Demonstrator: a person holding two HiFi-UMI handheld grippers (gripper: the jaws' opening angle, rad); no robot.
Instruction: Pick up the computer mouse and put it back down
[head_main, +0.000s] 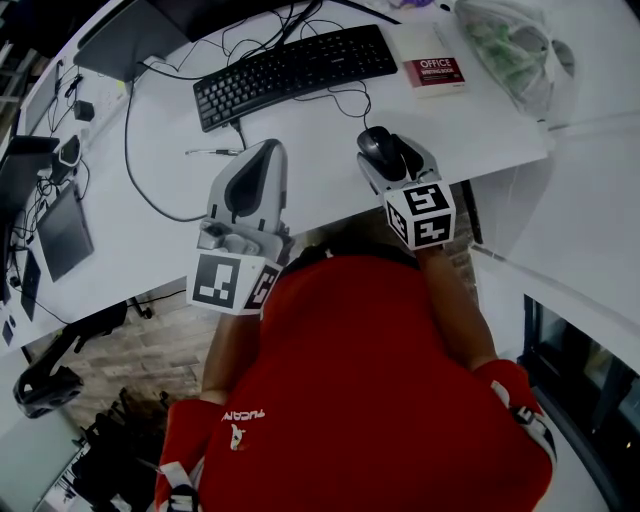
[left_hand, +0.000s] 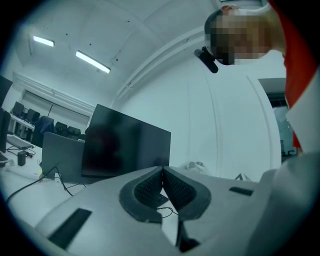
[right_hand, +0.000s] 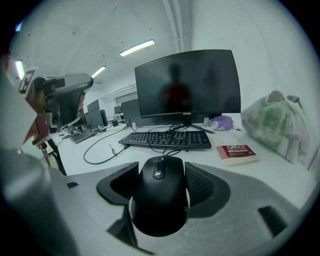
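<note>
The right gripper (right_hand: 161, 172) pinches the black computer mouse (right_hand: 160, 202). Ahead, to its right, lies a red book (right_hand: 238, 152) titled "OFFICE WRITING BOOK". The left gripper (left_hand: 162, 170) has its jaws pressed together, empty.

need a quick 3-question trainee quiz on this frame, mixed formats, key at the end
1. What sits between the right tongs? A) a pen B) the mouse C) a phone
2. True or false: the left tongs stand wide open.
3. Fill in: in the head view, the red book lies to the ___ of the keyboard.
Key: 1 B; 2 false, their tips meet with nothing between them; 3 right.
</note>
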